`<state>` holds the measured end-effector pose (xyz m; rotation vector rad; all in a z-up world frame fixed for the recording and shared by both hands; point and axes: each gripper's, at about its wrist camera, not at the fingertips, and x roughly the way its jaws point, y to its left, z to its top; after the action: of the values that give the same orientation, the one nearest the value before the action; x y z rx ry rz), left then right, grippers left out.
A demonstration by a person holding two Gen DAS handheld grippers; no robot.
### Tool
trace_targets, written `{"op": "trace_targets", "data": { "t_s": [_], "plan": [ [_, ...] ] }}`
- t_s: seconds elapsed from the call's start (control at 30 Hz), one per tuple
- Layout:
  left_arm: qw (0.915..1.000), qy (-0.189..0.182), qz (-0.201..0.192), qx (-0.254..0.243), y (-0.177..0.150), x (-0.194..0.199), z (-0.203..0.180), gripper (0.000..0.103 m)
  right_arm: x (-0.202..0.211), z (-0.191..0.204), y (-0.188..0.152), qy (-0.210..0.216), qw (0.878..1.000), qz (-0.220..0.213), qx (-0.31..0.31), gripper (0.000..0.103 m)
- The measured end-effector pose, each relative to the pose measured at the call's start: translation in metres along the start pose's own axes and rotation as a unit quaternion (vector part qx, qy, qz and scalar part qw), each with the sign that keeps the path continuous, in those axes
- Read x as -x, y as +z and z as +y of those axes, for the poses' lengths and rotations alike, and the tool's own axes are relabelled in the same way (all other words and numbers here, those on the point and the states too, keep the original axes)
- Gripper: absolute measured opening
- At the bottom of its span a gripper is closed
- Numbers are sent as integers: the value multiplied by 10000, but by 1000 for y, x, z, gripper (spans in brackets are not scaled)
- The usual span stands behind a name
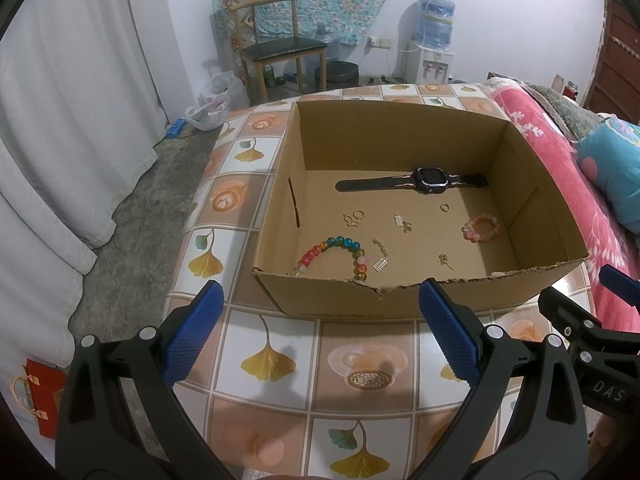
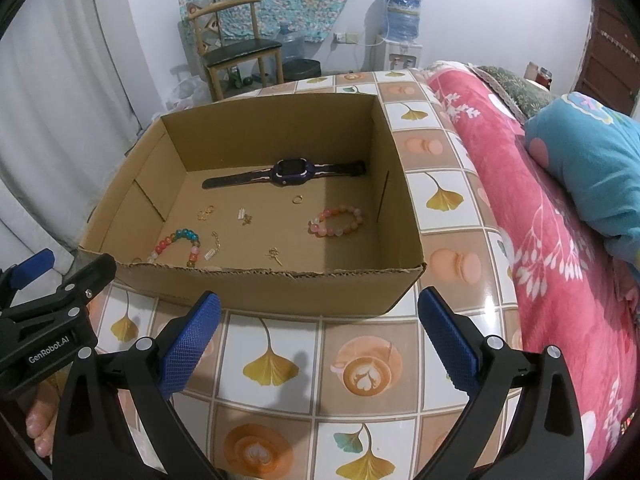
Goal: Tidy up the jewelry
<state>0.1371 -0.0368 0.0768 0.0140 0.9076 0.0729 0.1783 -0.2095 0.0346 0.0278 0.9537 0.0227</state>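
Observation:
An open cardboard box (image 1: 340, 300) (image 2: 280, 288) stands on the tiled table. Inside lie a black smartwatch (image 1: 430, 180) (image 2: 292, 171), a rainbow bead bracelet (image 1: 336, 254) (image 2: 180, 245), a pink bead bracelet (image 1: 481, 228) (image 2: 338, 221), gold rings (image 1: 354, 217) (image 2: 206, 212) and small gold charms (image 1: 402, 223) (image 2: 245, 216). My left gripper (image 1: 320, 292) is open and empty, in front of the box's near wall. My right gripper (image 2: 319, 300) is open and empty, also in front of the box. Each gripper shows at the other view's edge.
The table (image 1: 280, 360) (image 2: 440, 200) has a ginkgo and coffee pattern cloth. A pink bedspread (image 2: 540, 240) and blue pillow (image 2: 592, 168) lie to the right. A chair (image 1: 276, 44), a water dispenser (image 1: 432, 52) and curtains (image 1: 60, 120) stand beyond.

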Motion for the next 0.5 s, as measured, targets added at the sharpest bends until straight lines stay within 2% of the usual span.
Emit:
{"op": "trace_targets", "data": {
  "t_s": [0.5],
  "plan": [
    [10000,-11,8,6,-1,0,-2,95,0,0,0,-10,10000,0,4,96]
  ]
}}
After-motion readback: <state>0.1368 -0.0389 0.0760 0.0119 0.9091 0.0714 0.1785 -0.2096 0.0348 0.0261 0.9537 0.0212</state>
